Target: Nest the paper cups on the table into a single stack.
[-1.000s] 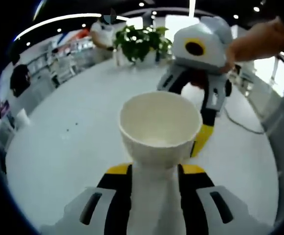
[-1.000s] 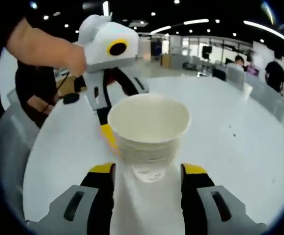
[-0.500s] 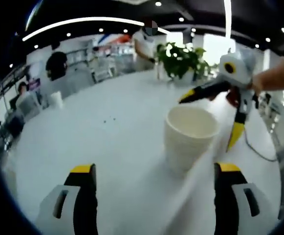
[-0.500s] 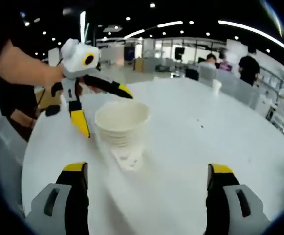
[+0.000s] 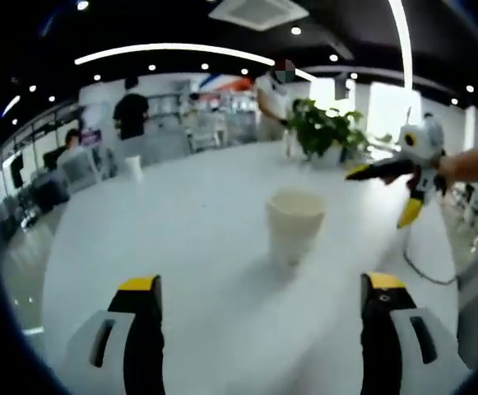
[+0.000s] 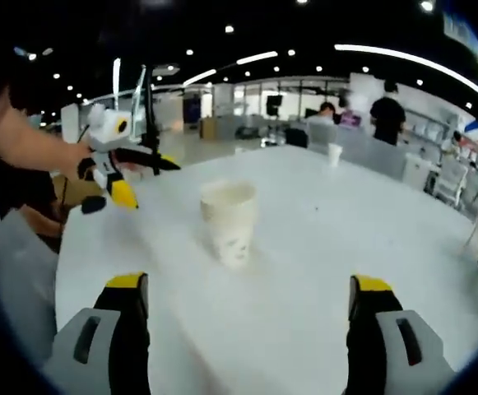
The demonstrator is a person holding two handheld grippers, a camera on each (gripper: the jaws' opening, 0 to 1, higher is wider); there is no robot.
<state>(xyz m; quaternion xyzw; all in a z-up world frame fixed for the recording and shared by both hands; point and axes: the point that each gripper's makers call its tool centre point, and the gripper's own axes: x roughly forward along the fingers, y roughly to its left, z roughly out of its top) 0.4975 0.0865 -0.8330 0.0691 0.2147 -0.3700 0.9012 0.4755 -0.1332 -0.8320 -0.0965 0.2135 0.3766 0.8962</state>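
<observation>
Both grippers pulled back from cup stack (image 5: 294, 234), left gripper (image 5: 259, 329) open, right gripper (image 6: 251, 329) open

A leafy green plant (image 5: 327, 130) stands at the far edge of the white table (image 5: 181, 247). A dark cable (image 5: 424, 267) trails across the table's right side. Beyond, people (image 6: 384, 107) stand by what seem to be desks under ceiling lights (image 5: 173, 51).

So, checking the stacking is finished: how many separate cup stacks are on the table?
1 stack mid-table, between both open grippers. Nested cup number unclear. A small cup-like thing stands at the far edge; too small to tell.
</observation>
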